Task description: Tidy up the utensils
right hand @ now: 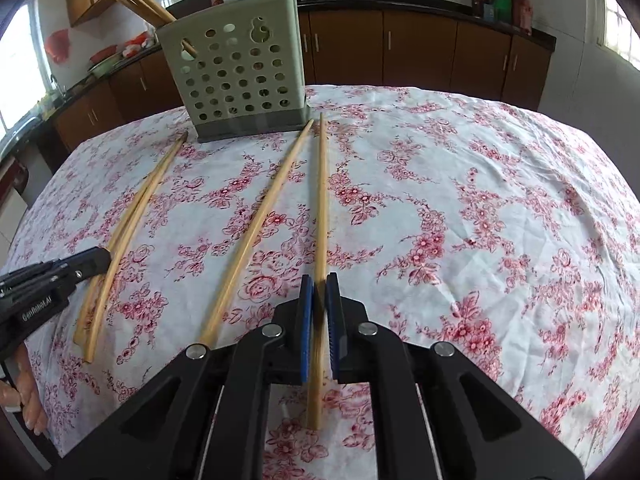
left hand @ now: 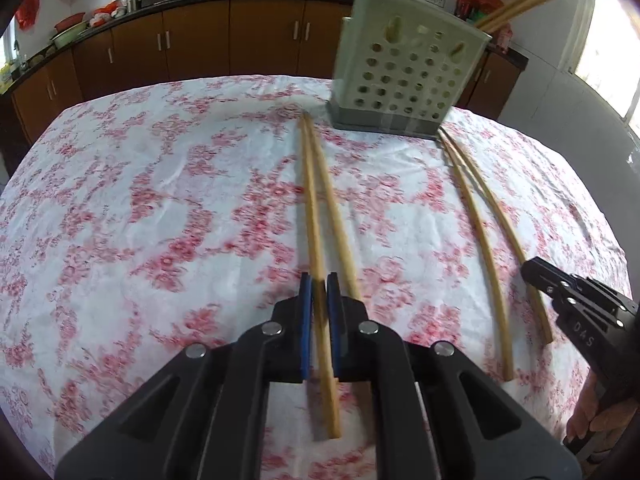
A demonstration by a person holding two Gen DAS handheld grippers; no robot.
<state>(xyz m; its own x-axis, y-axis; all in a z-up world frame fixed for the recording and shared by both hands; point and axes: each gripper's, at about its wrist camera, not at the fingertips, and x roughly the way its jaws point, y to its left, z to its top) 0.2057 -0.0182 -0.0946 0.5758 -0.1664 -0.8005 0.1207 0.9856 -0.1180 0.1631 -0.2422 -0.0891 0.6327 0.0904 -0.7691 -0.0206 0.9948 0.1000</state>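
Left gripper (left hand: 320, 280) clamps one chopstick (left hand: 314, 200); right gripper (right hand: 320, 280) likewise (its own chopstick (right hand: 321, 200)); perforated holder (right hand: 240, 76) ahead.

Bright daylight pours through overexposed windows (left hand: 612, 40) at the sides; fisheye bends edges, and the left-wrist view looks motion-blurred.

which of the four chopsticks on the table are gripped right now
Two: the left bamboo chopstick of the left pair, in the left gripper jaws, and the rightmost bamboo chopstick, in the right gripper jaws. Their partners lie free.
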